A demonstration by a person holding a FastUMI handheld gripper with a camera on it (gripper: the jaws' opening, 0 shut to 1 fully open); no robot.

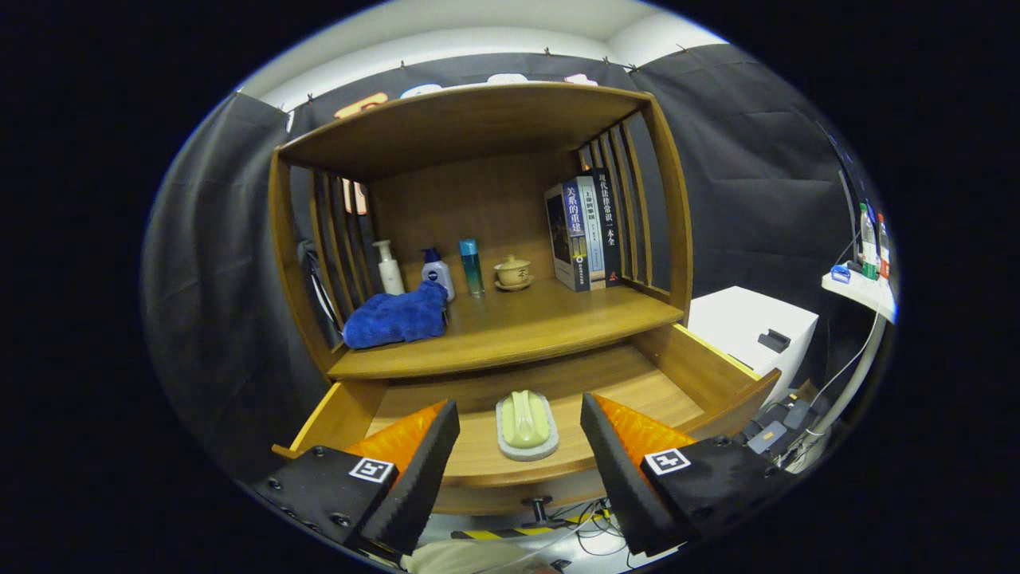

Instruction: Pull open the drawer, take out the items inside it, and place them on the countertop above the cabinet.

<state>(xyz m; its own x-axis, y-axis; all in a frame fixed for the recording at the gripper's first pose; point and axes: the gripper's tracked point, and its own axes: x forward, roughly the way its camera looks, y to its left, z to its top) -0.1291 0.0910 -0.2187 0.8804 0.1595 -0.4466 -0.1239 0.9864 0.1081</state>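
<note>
The drawer (510,430) stands pulled open, a pale green item on a light tray (526,425) lying on its floor. The gripper (519,450) hovers above its front edge, fingers spread apart either side of the tray, touching nothing. Above, the counter (542,323) carries a blue towel (397,316), bottles (434,269), a cup (513,272) and books (584,235), with bare wood between.

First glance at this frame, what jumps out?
The pulled-open wooden drawer draws the eye first, with a pale green soap on a light oval dish lying on its floor, between and just beyond the open gripper fingers. Next is the crumpled blue towel on the wooden countertop above the drawer, with a white pump bottle behind it and upright books further along.
</note>
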